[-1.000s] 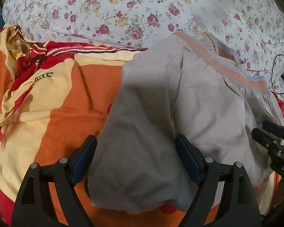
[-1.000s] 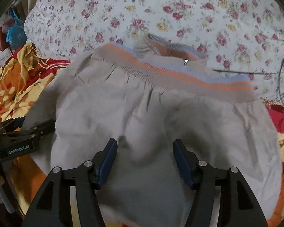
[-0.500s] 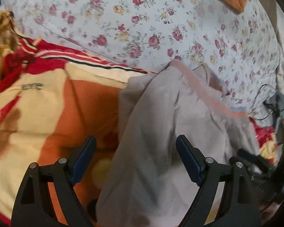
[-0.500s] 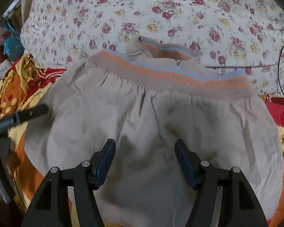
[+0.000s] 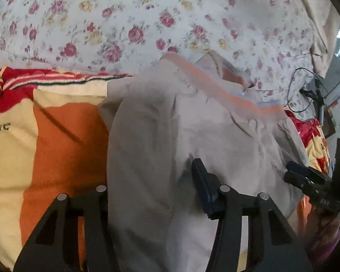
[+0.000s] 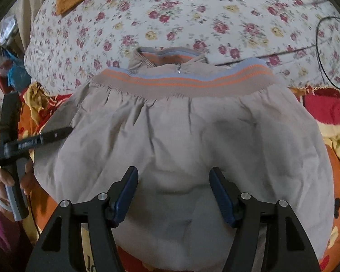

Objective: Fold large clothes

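Nearest the lens in the left wrist view, the left gripper (image 5: 151,181) is now pushing in under the side edge of the beige jacket (image 5: 192,140): a second ago both of its blue pads stood bare over the cloth, whereas now the fabric is draping over the left-hand finger and hiding its pad, with only the right-hand pad (image 5: 204,181) showing. The gap between the fingers looks as wide as before, so the tongs appear apart with cloth lying between them, not yet pinched. In the right wrist view, the right gripper (image 6: 173,195) is hovering over the near middle of the jacket (image 6: 181,136), its fingers spread wide and holding nothing; it has barely shifted over the last second.

Further out, the jacket is lying spread on an orange and cream blanket (image 5: 56,140), already doubled so that its ribbed hem (image 6: 181,83) with orange and blue stripes is resting just below the collar and zip (image 6: 178,68). Beyond it the floral bedsheet (image 6: 192,18) is stretching away, with a black cable (image 6: 326,45) on it at the right.

Judging from this, the left side is being taken up for the next fold inward; closing on the edge comes first.
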